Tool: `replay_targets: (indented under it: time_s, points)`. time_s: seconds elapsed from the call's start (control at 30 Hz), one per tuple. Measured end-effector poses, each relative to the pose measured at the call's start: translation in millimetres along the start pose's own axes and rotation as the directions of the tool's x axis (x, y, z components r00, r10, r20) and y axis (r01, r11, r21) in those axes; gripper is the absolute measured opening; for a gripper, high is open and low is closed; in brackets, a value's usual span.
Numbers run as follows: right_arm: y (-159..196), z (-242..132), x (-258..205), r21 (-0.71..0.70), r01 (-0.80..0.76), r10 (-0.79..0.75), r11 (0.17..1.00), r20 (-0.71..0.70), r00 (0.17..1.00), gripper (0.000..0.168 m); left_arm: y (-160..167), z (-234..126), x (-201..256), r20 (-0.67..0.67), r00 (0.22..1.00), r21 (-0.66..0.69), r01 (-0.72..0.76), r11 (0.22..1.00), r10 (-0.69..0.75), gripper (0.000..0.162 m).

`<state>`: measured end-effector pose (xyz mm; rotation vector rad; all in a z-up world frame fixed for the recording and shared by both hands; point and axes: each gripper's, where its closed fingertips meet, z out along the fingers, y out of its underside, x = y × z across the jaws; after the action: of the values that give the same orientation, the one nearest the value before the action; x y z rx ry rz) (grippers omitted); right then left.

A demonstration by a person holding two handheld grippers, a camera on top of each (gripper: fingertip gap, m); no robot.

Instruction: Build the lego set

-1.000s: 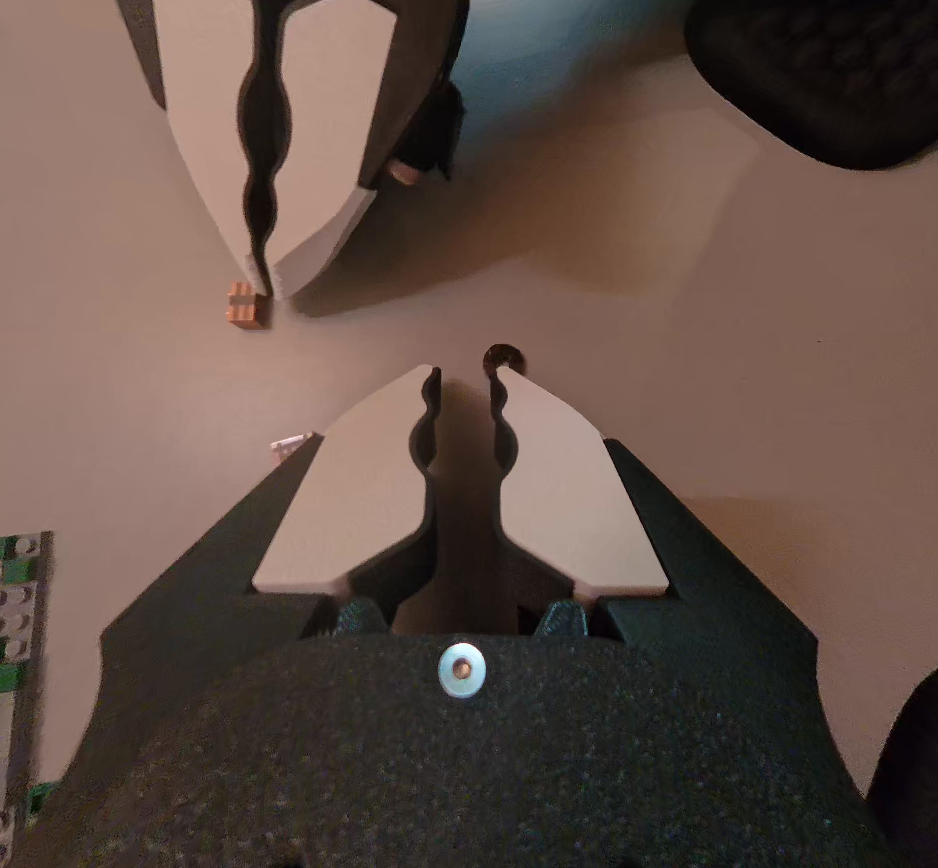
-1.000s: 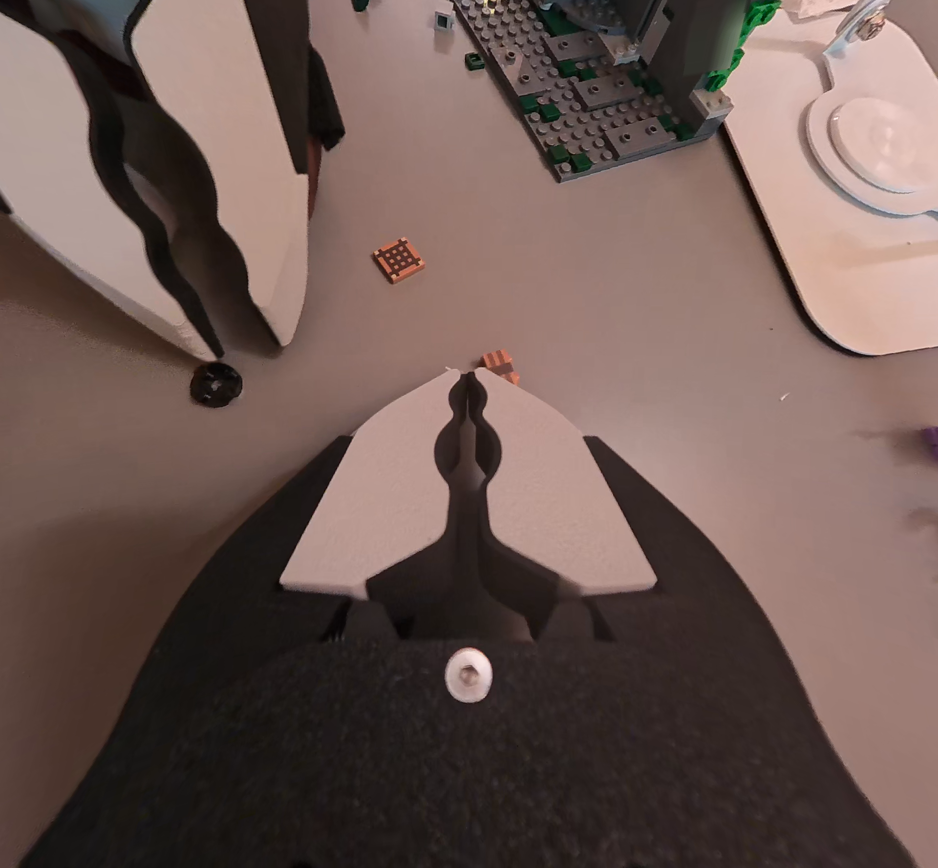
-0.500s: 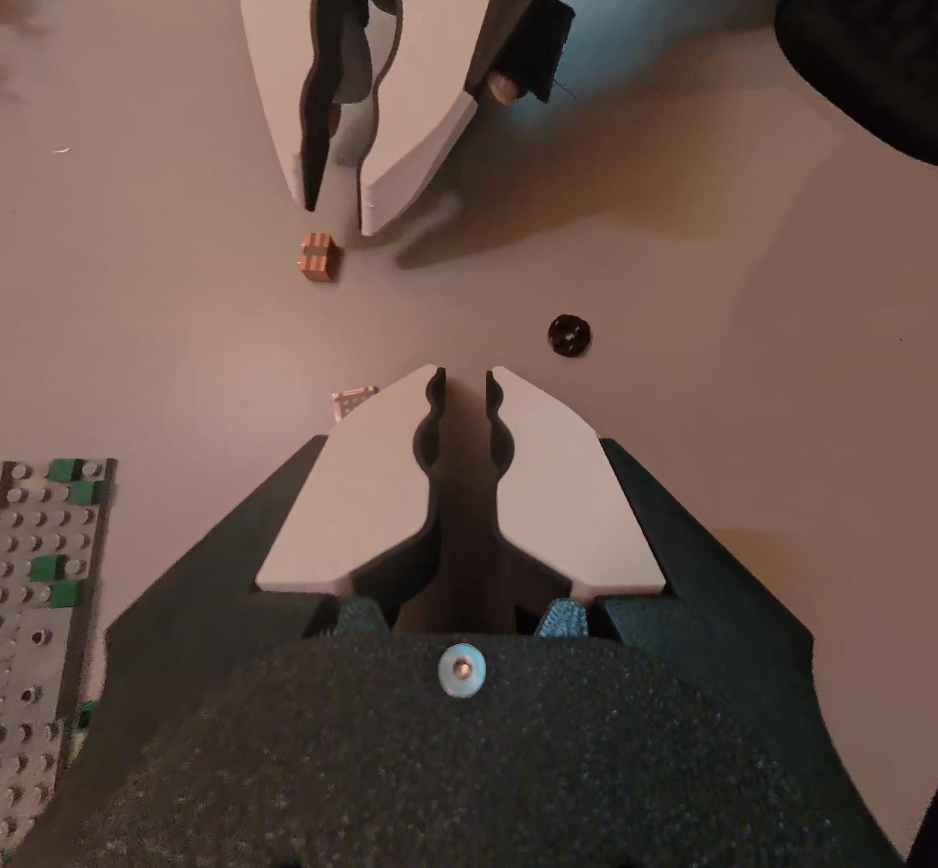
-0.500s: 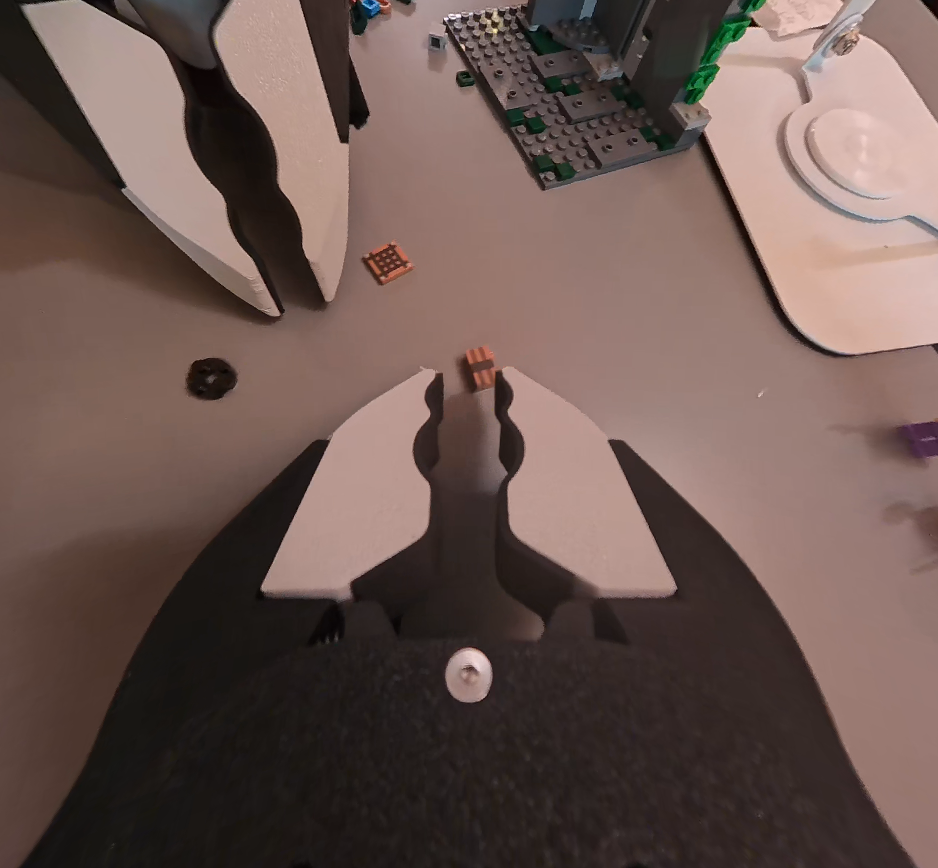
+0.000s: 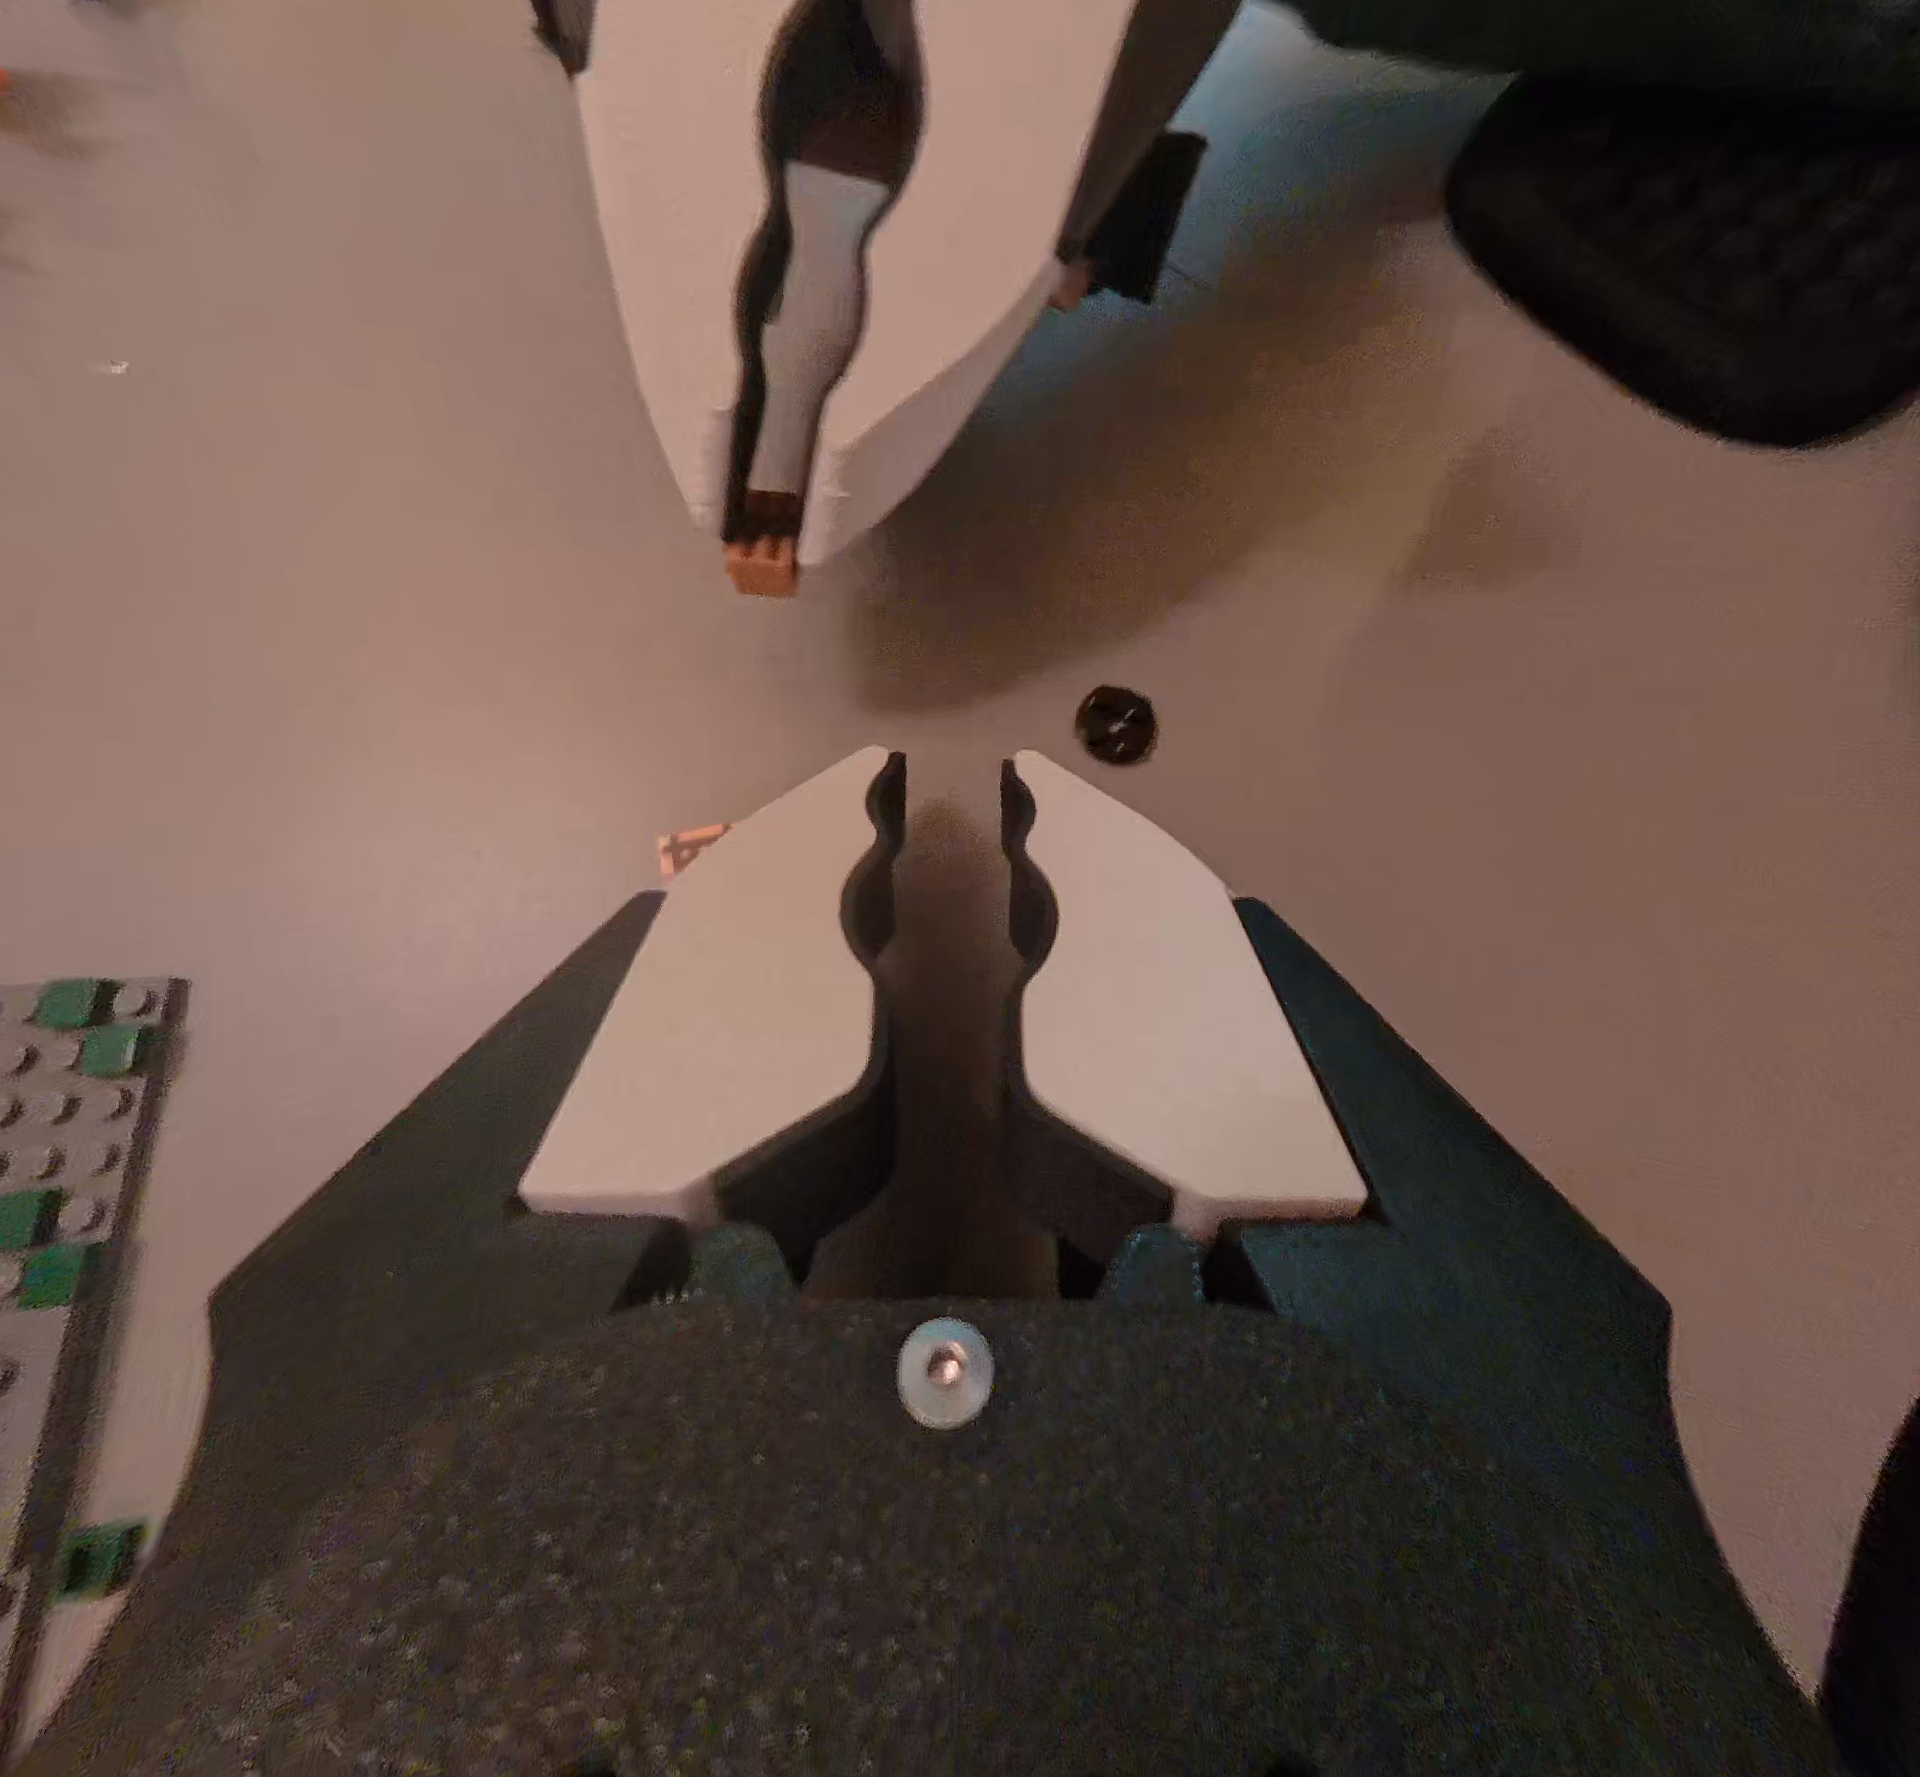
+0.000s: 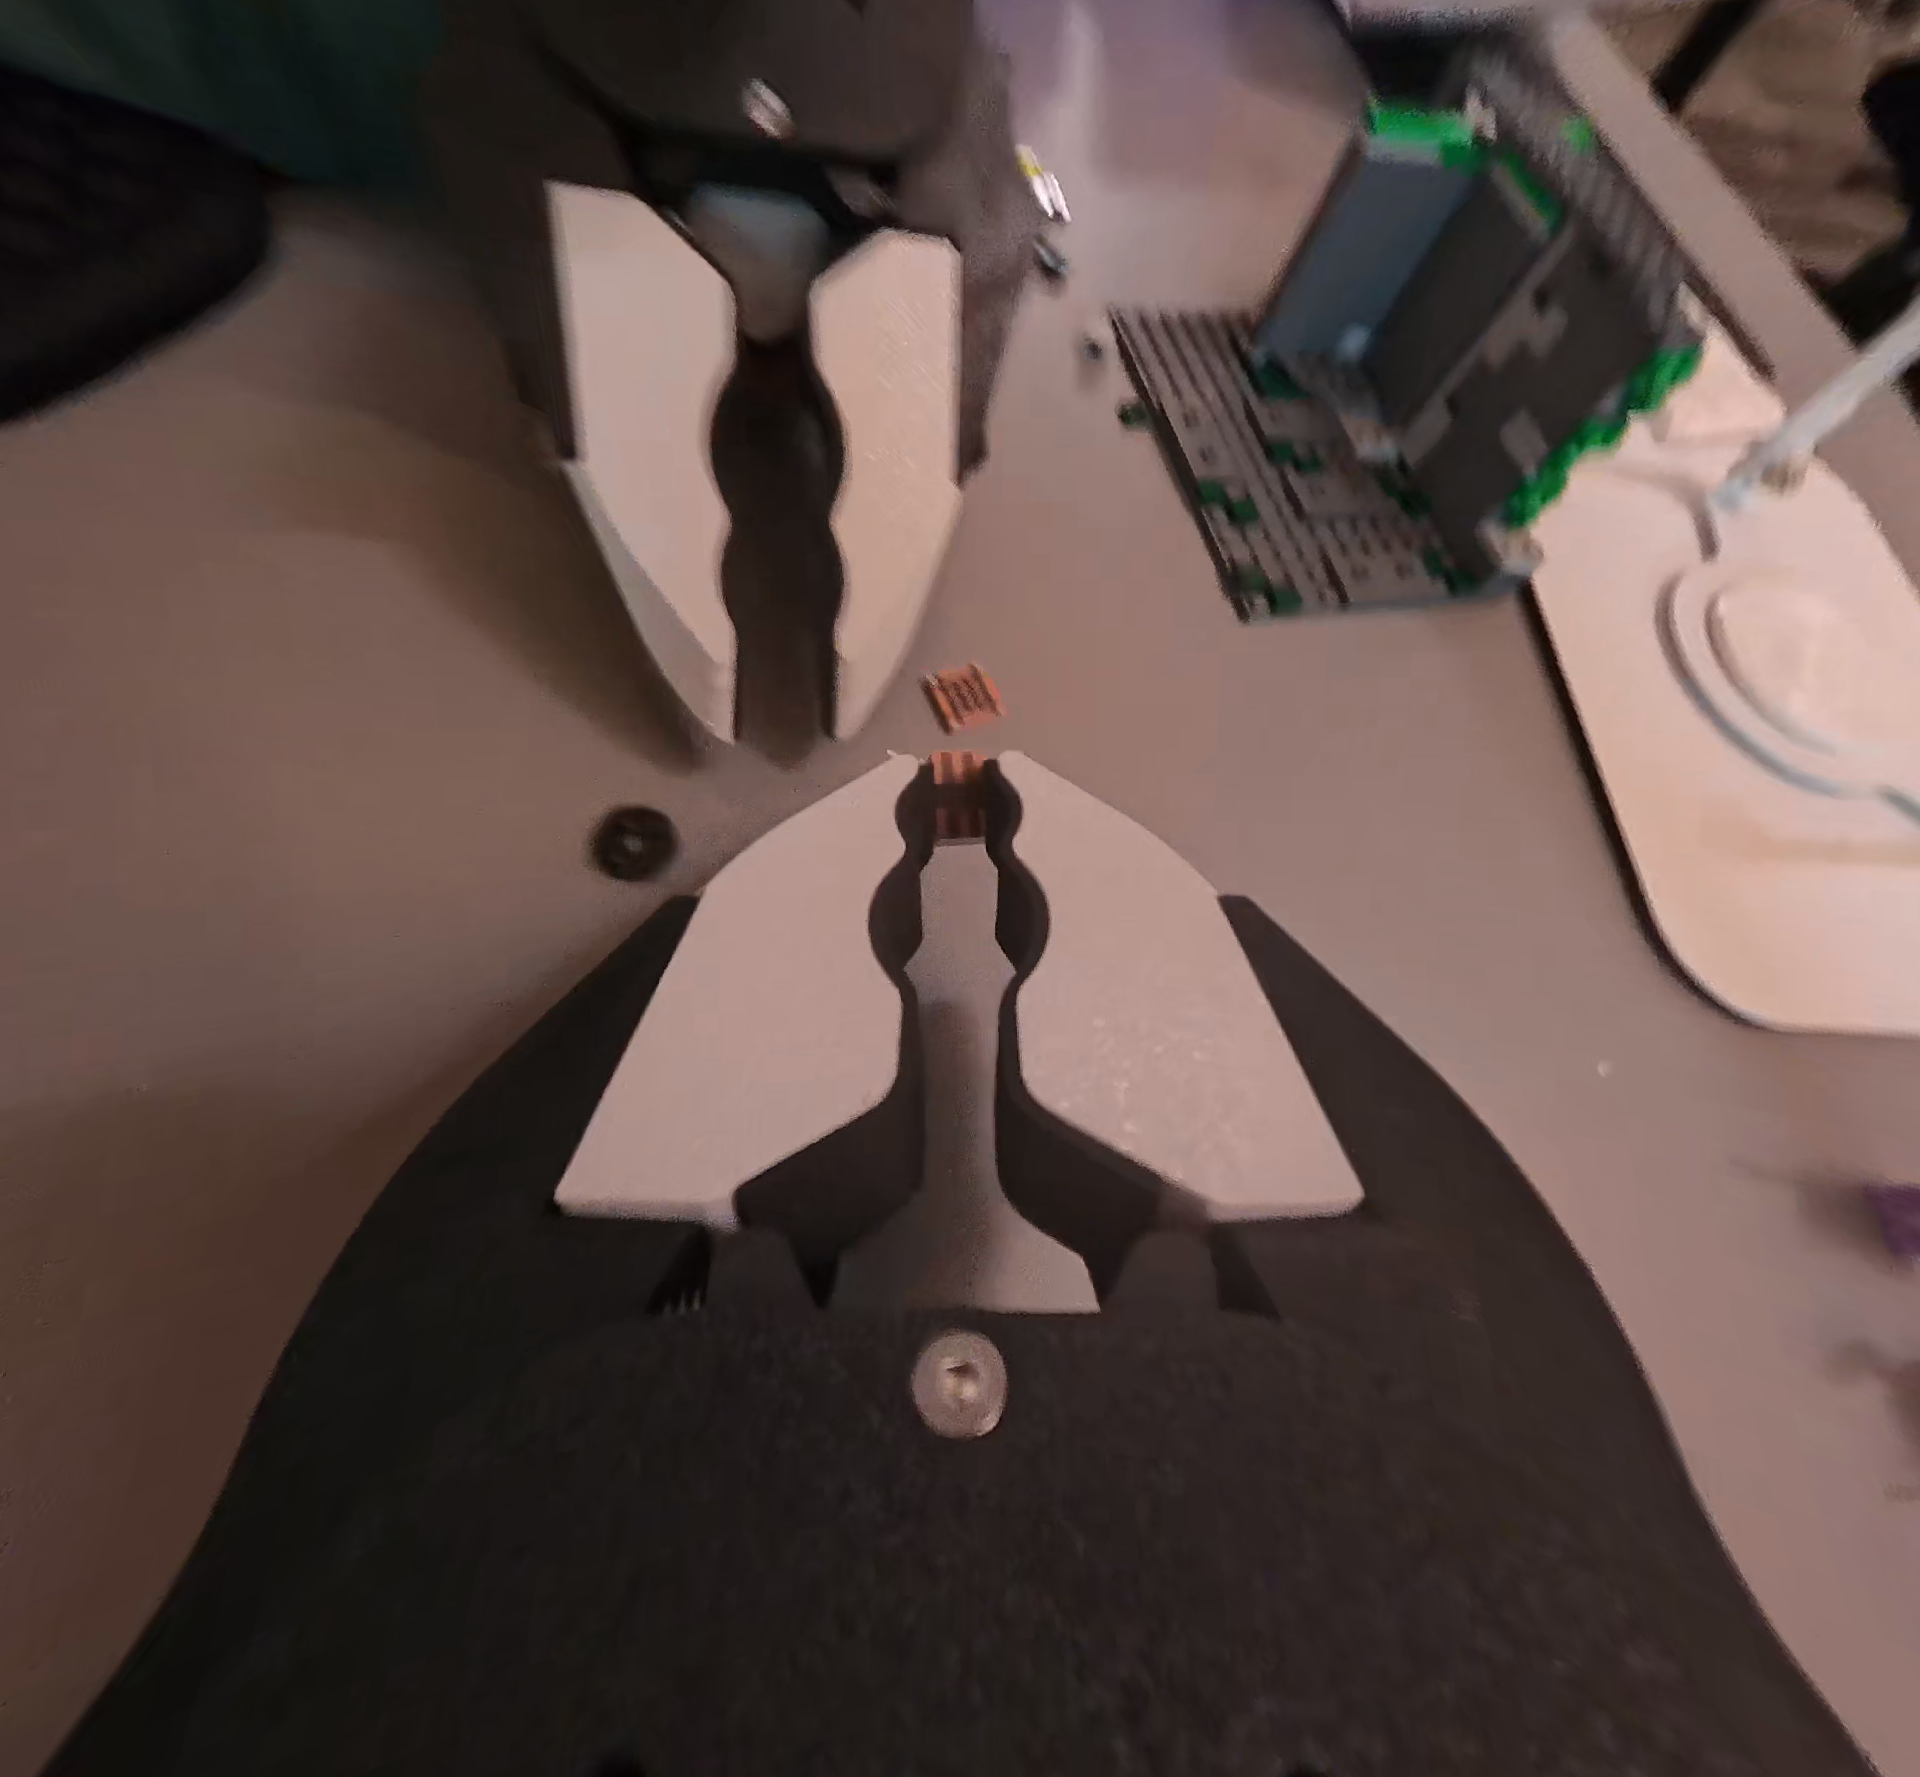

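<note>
My right gripper [image 6: 957, 766] is shut on a small brown ridged brick [image 6: 956, 797], gripped between its fingertips. The left wrist view shows the same brick [image 5: 764, 569] clamped at the tips of the right gripper [image 5: 767, 532], lifted off the table. My left gripper [image 5: 951, 761] is open with nothing between its pads, and it shows opposite in the right wrist view [image 6: 781, 725]. A black round piece [image 5: 1115, 725] lies just right of its tips; it also shows in the right wrist view [image 6: 632, 839]. A brown grid tile [image 6: 964, 693] lies on the table between the two grippers.
The grey baseplate with a grey and green tower [image 6: 1455, 397] stands at the right rear, and its edge [image 5: 73, 1156] shows at the left of the left wrist view. A white lamp base [image 6: 1766, 740] lies at the far right. A purple piece [image 6: 1886, 1228] lies near right. Tip to tip, the grippers are about 5 centimetres apart. The brown grid tile [image 6: 964, 693] is about 4 centimetres from my left fingertips.
My right gripper opened beside the brown ridged brick, moved over it, then closed on it and lifted it. My left gripper drew back from the black round piece, staying open.
</note>
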<state>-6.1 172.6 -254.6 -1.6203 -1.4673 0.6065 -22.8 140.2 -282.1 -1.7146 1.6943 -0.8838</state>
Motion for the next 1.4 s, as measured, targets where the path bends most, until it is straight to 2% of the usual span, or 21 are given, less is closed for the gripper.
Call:
replay_targets:
  time_s: [0.13,0.33,0.47,0.6,0.83,0.97,1.07,1.23,1.4]
  points:
    - [-28,-8,-23,0.104,0.117,-0.12,0.988,0.021,0.993,0.009,-20,-8,12,-0.09,0.996,0.128,0.031,0.991,-0.02,0.021]
    - [-41,-10,-37,0.098,0.275,-0.276,0.957,-0.005,0.961,0.009,-43,-31,16,-0.274,0.949,0.282,0.232,0.931,-0.154,0.021]
    - [-46,-10,-44,0.106,0.307,-0.31,0.946,0.008,0.951,0.009,-47,-36,18,-0.339,0.923,0.304,0.29,0.907,-0.182,0.021]
    - [-49,-11,-45,0.102,0.336,-0.337,0.936,-0.009,0.941,0.009,-50,-39,23,-0.381,0.908,0.308,0.305,0.901,-0.177,0.014]
    - [-50,-9,-41,0.04,0.438,-0.434,0.898,-0.08,0.897,0.009,-53,-42,17,-0.452,0.848,0.298,0.438,0.848,-0.279,0.014]
    - [-48,-7,-38,0.012,0.456,-0.452,0.89,-0.109,0.885,0.009,-51,-40,13,-0.426,0.851,0.286,0.448,0.847,-0.306,0.01]
    - [-46,-6,-33,0.014,0.406,-0.402,0.914,-0.114,0.908,0.011,-52,-39,8,-0.372,0.877,0.293,0.421,0.858,-0.303,0.008]
    - [-42,-12,-24,0.092,0.128,-0.126,0.987,-0.031,0.992,0.016,-46,-37,-6,-0.148,0.958,0.271,0.277,0.922,-0.245,0.007]
    - [-31,-12,-16,0.032,-0.112,0.111,0.993,0.025,0.993,0.025,-44,-38,-14,0.105,0.981,0.199,0.14,0.97,-0.163,0.006]
